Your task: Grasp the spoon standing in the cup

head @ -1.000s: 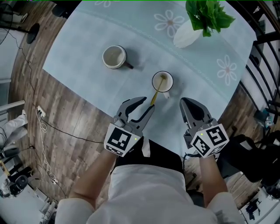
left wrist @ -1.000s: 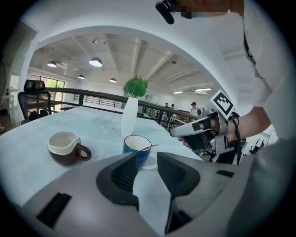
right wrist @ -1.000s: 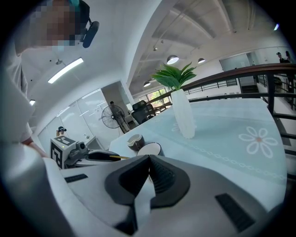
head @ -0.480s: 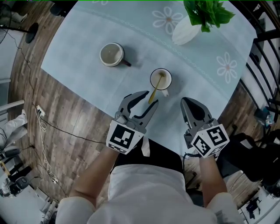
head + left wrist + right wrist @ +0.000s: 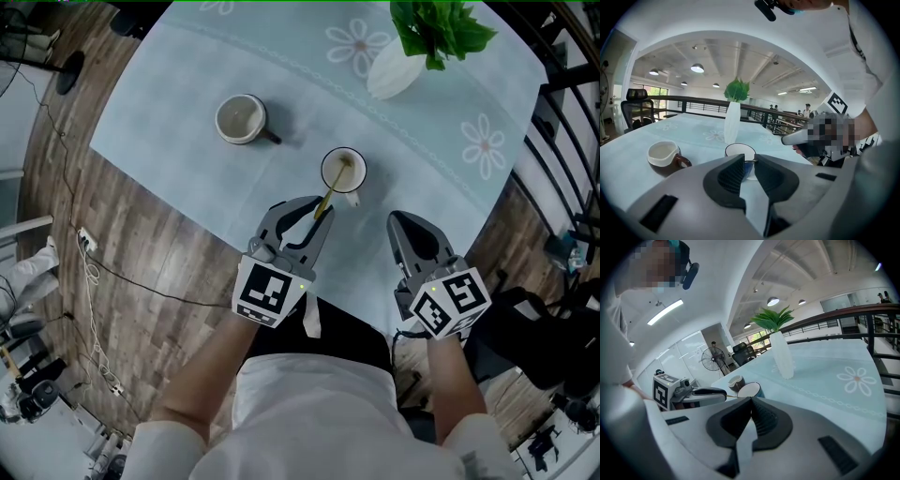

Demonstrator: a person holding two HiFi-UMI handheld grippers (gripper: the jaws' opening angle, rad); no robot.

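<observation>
A white cup (image 5: 355, 179) with a blue outside (image 5: 740, 151) stands on the pale blue tablecloth. A gold spoon (image 5: 329, 194) leans out of it toward me. My left gripper (image 5: 320, 209) has its tips on either side of the spoon's handle (image 5: 751, 161). Its jaws have just been closing. A narrow gap still shows between the pads, and they do not visibly press on the handle. My right gripper (image 5: 406, 221) hovers to the right of the cup, shut on nothing (image 5: 751, 400). The cup (image 5: 749, 390) shows just beyond its tips.
A brown-and-white mug (image 5: 242, 119) stands to the left of and beyond the cup. At the far side stands a white vase with a green plant (image 5: 398, 70). The table's near edge (image 5: 197, 211) runs just left of my left gripper; a railing runs along the right.
The left gripper's jaws opened wide, then narrowed around the spoon's handle, and the gripper crept toward the cup. The right gripper stayed where it was.
</observation>
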